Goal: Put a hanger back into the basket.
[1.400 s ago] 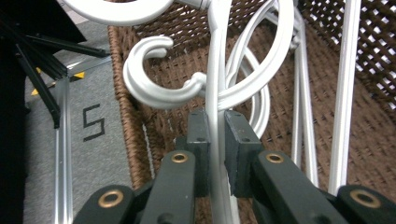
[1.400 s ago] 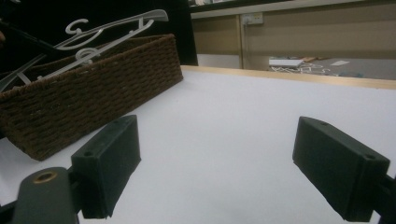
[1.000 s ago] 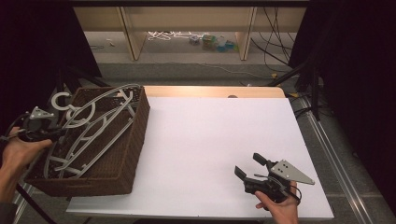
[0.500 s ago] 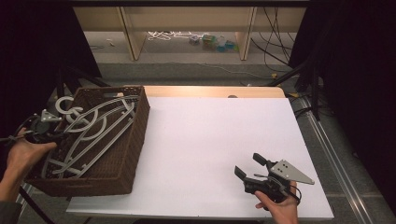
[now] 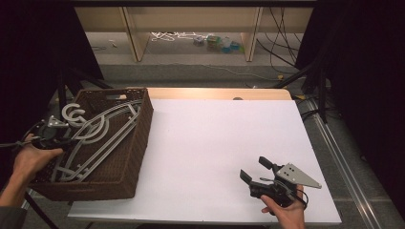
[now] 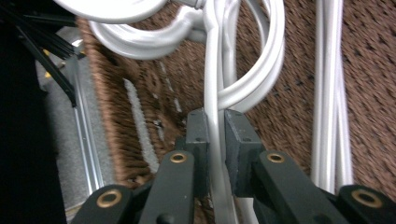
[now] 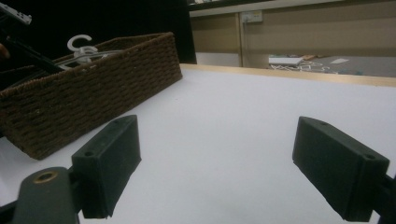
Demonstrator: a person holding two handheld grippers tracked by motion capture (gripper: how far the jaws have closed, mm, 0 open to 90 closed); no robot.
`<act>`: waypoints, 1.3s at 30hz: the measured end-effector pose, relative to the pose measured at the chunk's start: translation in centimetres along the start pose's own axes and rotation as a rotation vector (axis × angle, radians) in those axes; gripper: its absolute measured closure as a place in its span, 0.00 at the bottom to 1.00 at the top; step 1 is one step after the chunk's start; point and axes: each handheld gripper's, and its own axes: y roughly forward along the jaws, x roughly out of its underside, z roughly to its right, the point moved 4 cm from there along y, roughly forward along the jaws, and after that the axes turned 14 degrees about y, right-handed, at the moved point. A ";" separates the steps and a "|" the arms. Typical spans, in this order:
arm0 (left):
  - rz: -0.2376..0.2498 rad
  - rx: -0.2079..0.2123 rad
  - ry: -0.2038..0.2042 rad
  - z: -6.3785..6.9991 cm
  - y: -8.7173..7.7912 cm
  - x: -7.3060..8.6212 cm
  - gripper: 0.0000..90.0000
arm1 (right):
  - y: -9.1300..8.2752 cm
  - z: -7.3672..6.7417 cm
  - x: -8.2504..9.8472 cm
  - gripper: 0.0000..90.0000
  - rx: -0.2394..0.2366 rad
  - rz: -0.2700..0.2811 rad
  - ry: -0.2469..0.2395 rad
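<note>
A brown wicker basket stands at the table's left edge and holds several white plastic hangers, their hooks poking over the far left rim. My left gripper reaches in over the basket's left rim. In the left gripper view my left gripper is shut on the thin bar of one white hanger, a pad pressed on each side of it. My right gripper rests low at the near right of the white table. Its jaws stand wide open, and between them there is nothing. The basket lies to its left.
A wooden strip borders the table's far edge. Beyond it stands a low shelf with cables and small items on the floor. Metal rails run along the right side, and dark stand legs rise behind the basket.
My left gripper and the hanger it holds have shifted slightly towards the near side, and the hooks sit lower over the basket rim. The right gripper has kept still.
</note>
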 end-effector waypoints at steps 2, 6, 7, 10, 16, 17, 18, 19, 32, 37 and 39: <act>-0.005 0.021 0.005 0.3 0.1 0.0 0.88 | 0.2 0.1 0.0 0.18 -0.006 0.013 -0.008; -0.011 0.029 0.007 0.4 0.6 0.1 0.88 | 0.1 -0.2 0.0 0.18 -0.012 -0.001 0.011; -0.006 0.031 0.005 0.5 0.6 0.1 0.87 | 0.1 -0.1 0.0 0.18 -0.013 0.000 0.006; -0.007 0.050 0.004 0.4 0.5 0.0 0.83 | 0.1 0.1 0.0 0.18 -0.004 0.006 -0.007; 0.033 0.078 -0.076 0.5 0.5 -0.4 0.66 | 0.1 -0.1 0.0 0.18 -0.009 0.000 0.011; 0.052 0.077 -0.106 0.5 0.3 -0.6 0.60 | 0.0 0.0 0.0 0.18 0.002 -0.011 0.000; 0.072 0.057 -0.117 0.5 0.1 -0.9 0.55 | 0.1 0.0 0.0 0.18 -0.008 0.008 -0.002; 0.082 0.044 -0.117 0.6 -0.1 -1.2 0.53 | 0.1 0.1 0.0 0.18 -0.006 0.010 -0.007; 0.370 0.021 -0.199 4.2 -3.7 -5.8 0.35 | 0.0 -0.1 0.0 0.18 -0.001 -0.001 -0.005; 0.469 0.023 -0.192 6.2 -4.9 -7.3 0.28 | 0.0 -0.1 0.0 0.18 0.003 -0.007 -0.006; 0.516 0.035 -0.210 6.9 -5.3 -7.9 0.25 | 0.0 -0.1 0.0 0.18 0.003 -0.008 -0.011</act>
